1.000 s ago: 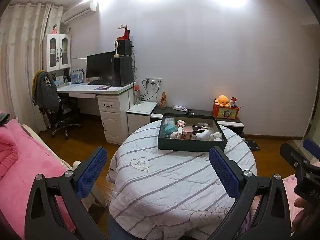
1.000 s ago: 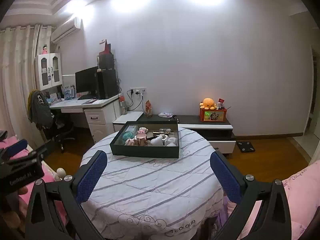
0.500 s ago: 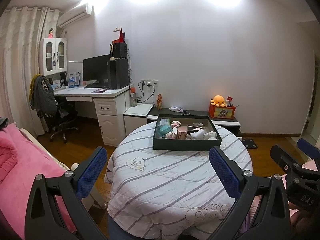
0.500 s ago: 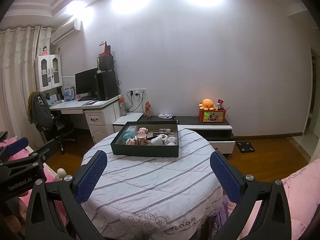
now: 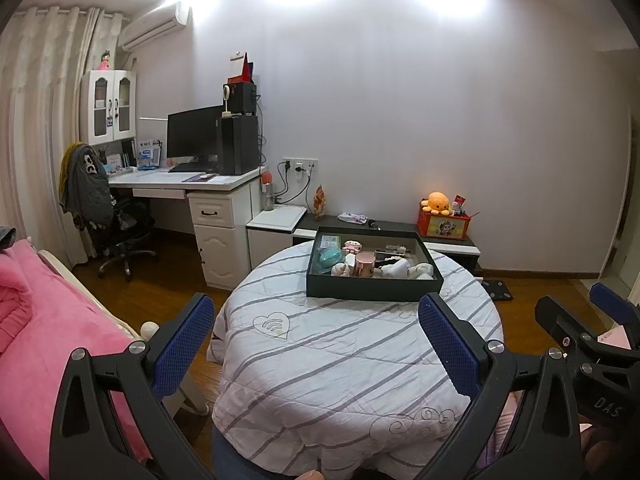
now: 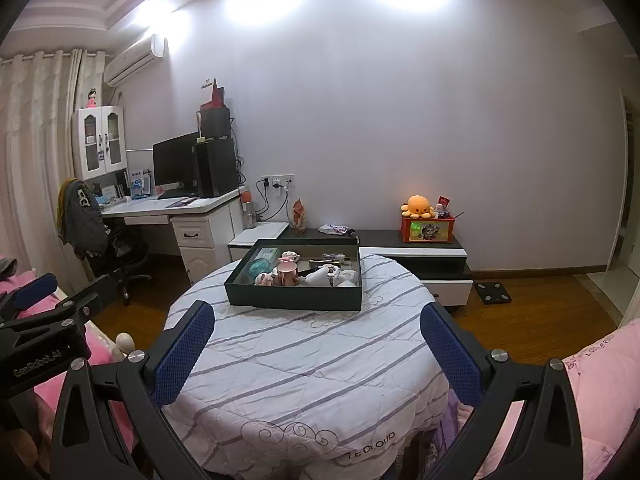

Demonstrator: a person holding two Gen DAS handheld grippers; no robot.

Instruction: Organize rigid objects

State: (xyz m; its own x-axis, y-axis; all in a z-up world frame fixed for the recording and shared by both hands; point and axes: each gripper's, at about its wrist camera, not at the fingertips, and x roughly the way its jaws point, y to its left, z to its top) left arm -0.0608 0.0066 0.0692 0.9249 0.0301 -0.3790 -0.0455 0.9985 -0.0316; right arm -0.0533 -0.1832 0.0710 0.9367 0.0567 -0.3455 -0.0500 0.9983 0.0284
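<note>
A dark green tray (image 5: 372, 292) stands at the far side of a round table (image 5: 340, 360) under a striped white cloth; it also shows in the right wrist view (image 6: 292, 300). In it lie a copper cup (image 5: 364, 263), a teal round object (image 5: 330, 258), white figures (image 5: 400, 268) and other small items. My left gripper (image 5: 316, 346) is open and empty, held at the table's near edge, well short of the tray. My right gripper (image 6: 318, 354) is open and empty at the same distance.
A pink bed (image 5: 36, 328) lies left, pink bedding (image 6: 600, 380) right. A white desk (image 5: 192, 184) with monitor and office chair (image 5: 120, 228) stands at the back left. A low TV cabinet (image 6: 412, 248) with an orange plush (image 6: 418, 205) stands behind the table.
Both grippers have drifted slightly, so the table and tray sit a little differently in view. Both stay open and empty.
</note>
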